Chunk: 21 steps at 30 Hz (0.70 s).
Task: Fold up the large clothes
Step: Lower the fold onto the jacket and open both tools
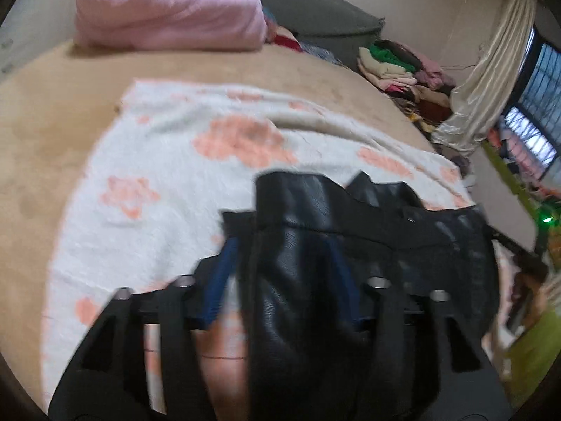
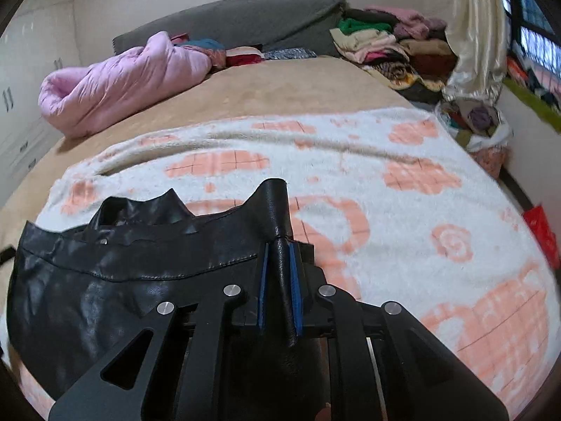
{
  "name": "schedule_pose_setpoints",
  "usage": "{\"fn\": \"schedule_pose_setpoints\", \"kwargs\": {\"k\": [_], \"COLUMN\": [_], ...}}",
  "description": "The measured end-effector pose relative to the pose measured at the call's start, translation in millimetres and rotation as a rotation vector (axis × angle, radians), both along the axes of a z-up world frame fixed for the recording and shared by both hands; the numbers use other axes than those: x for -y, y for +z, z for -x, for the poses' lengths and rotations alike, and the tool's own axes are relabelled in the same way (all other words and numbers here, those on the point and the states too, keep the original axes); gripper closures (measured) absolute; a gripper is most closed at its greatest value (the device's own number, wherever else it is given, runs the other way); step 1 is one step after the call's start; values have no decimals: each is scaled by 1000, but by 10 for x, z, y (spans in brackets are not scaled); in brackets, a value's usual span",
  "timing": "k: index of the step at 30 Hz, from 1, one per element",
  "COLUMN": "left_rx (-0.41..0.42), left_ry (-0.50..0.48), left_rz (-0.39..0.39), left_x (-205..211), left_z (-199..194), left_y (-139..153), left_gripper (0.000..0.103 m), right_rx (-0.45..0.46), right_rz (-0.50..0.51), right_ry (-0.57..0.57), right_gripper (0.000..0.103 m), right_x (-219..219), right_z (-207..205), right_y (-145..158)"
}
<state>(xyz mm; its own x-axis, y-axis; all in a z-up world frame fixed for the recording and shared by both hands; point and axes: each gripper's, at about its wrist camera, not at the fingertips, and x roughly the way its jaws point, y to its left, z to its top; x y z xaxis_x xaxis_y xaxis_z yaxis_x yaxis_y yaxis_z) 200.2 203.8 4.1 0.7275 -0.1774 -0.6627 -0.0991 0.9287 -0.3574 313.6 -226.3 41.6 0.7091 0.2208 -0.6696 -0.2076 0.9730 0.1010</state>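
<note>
Bedroom, tan bed (image 2: 287,84) with a white-and-pink blanket (image 2: 403,217) spread over its near half. Pink quilt (image 2: 115,80) bunched at the far left corner, clothes pile (image 2: 392,45) off the far right corner by the curtain (image 2: 473,31).

Black leather garment (image 2: 133,273) is over the blanket at the near edge, strung between both tools.

Right gripper (image 2: 278,273): blue pads clenched on a bunched fold of the garment's edge, leather standing up past the tips. Left gripper (image 1: 280,273): garment runs between the pads, which look wider apart; left view is blurred, so the grip looks likely but I can't tell whether it's clamped.

Judgement: this is the lay-out or first fold.
- Keep the top edge taut between the tools
- Keep both at equal height
- Lower it flat on the blanket, no twist
- Leather is stiff and slick: hold firm, release only once the crease sits
</note>
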Motion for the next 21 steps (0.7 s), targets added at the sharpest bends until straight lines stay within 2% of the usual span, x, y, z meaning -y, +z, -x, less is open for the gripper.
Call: {"fn": "schedule_pose_setpoints", "kwargs": {"k": [2, 3, 4, 5, 7, 9, 12, 15, 21], "left_rx": [1, 1, 2, 5, 31, 86, 167, 176, 71], "left_ry": [-10, -18, -22, -13, -16, -9, -7, -18, 0], "left_rz": [-7, -25, -49, -96, -116, -100, -132, -148, -153], "left_x": [52, 90, 131, 180, 208, 187, 203, 190, 117], "left_z": [-23, -31, -36, -32, -13, 48, 87, -55, -386], "left_y": [-32, -37, -38, -21, 45, 194, 415, 450, 77], "left_gripper": [39, 51, 84, 91, 98, 99, 100, 100, 99], "right_rx": [-9, -6, -1, 5, 17, 25, 50, 33, -23], "right_rz": [-18, -11, -6, -7, -46, -100, -258, -337, -232], "right_ry": [-12, -12, -10, -7, 7, 21, -11, -46, -97], "right_gripper": [92, 92, 92, 93, 95, 95, 96, 96, 96], "right_x": [10, 3, 1, 4, 45, 111, 366, 467, 246], "right_z": [-10, -12, -1, 14, 75, 119, 95, -45, -305], "right_y": [-43, -48, -49, -34, 43, 151, 362, 341, 21]}}
